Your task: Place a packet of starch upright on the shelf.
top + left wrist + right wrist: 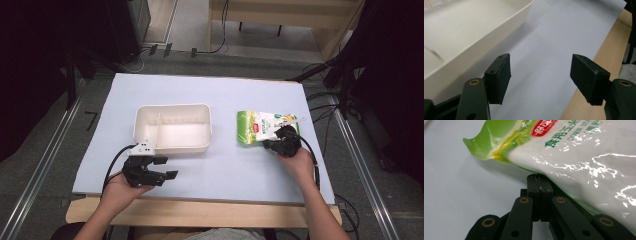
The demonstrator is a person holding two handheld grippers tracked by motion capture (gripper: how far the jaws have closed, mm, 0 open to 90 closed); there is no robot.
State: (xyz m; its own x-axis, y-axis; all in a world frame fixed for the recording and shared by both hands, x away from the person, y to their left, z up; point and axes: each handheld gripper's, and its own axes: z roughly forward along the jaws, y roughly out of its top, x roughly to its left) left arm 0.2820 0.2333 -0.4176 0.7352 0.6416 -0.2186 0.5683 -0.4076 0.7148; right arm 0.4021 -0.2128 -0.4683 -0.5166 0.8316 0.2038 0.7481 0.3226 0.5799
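Above the right gripper (539, 180), its jaws closed (pinching nothing visible), lies the corn-starch bag (584, 157).

Glossy plastic pouch (584, 157) (matt white tray (172, 145))

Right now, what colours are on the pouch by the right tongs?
The pouch is green and white, with a red logo and green lettering; the right gripper view shows it best.

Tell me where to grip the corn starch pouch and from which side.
Grip the corn starch pouch by its near edge, coming from the person's side. It lies flat, so only the thin rim fits between jaws. The right gripper is shut right at that edge; whether film is pinched is unclear. The white tray sits left.
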